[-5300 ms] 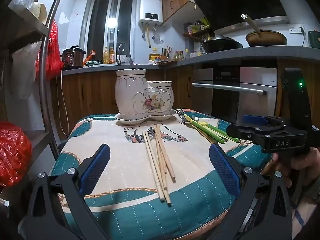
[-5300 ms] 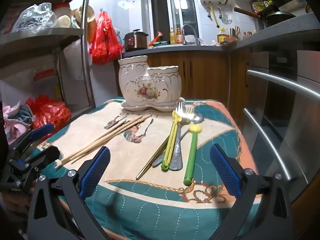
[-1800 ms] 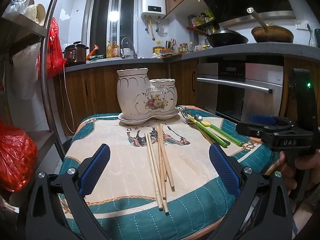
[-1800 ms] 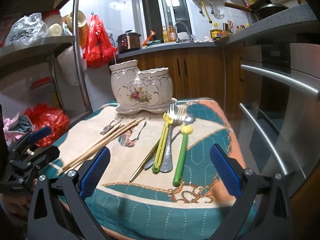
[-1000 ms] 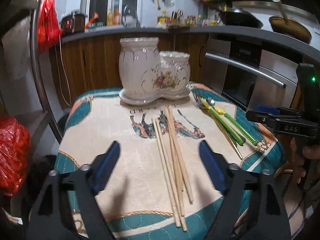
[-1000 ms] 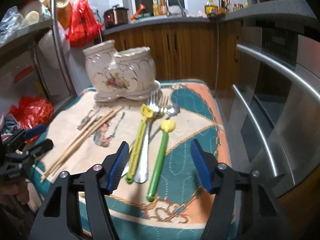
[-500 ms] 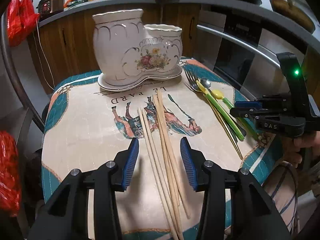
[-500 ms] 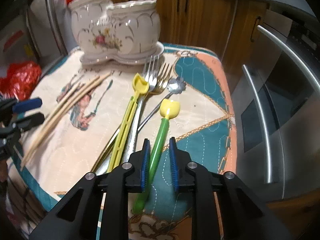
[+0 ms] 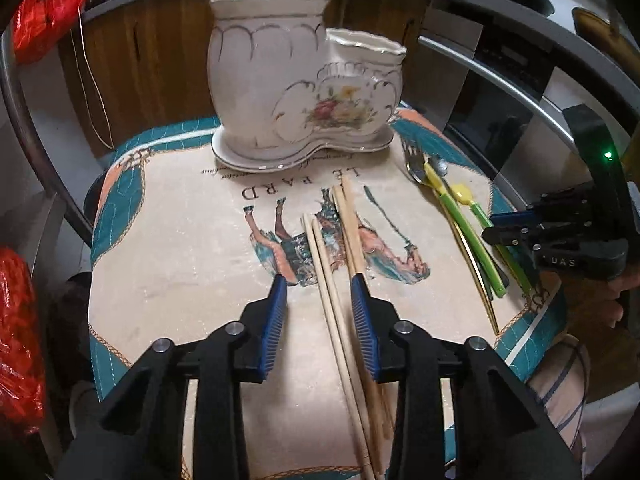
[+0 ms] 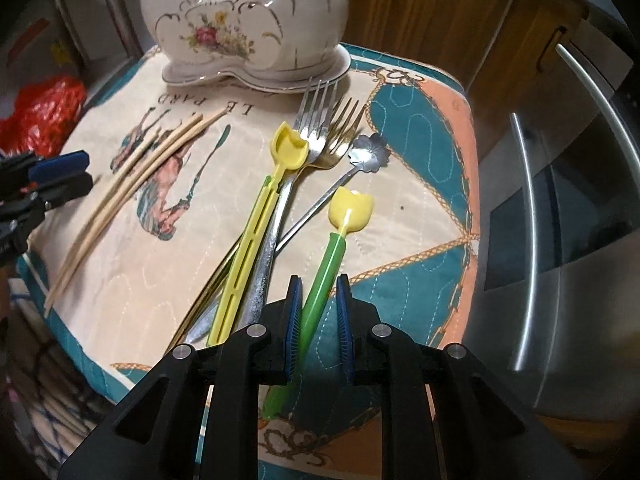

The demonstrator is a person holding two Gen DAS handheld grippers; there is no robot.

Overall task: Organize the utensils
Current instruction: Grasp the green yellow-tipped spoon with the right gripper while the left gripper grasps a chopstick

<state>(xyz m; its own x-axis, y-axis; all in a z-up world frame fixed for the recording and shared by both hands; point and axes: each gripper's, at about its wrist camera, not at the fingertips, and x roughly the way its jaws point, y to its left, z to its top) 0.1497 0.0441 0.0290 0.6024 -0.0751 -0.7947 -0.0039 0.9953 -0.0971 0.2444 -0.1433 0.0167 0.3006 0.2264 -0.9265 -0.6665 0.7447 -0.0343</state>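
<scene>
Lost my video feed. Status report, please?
Left gripper part-open, straddling the wooden chopsticks. Right gripper narrowed around the green-handled spoon, not clamped. Ceramic holder beyond; nothing blocking.

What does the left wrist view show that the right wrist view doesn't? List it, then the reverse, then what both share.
Left wrist only: the left gripper open around the chopsticks, and the holder's open rims.
Right wrist only: the right gripper straddling the green spoon, a small gap each side, and the flower spoon.
Both: holder, chopsticks, forks, cloth.
</scene>
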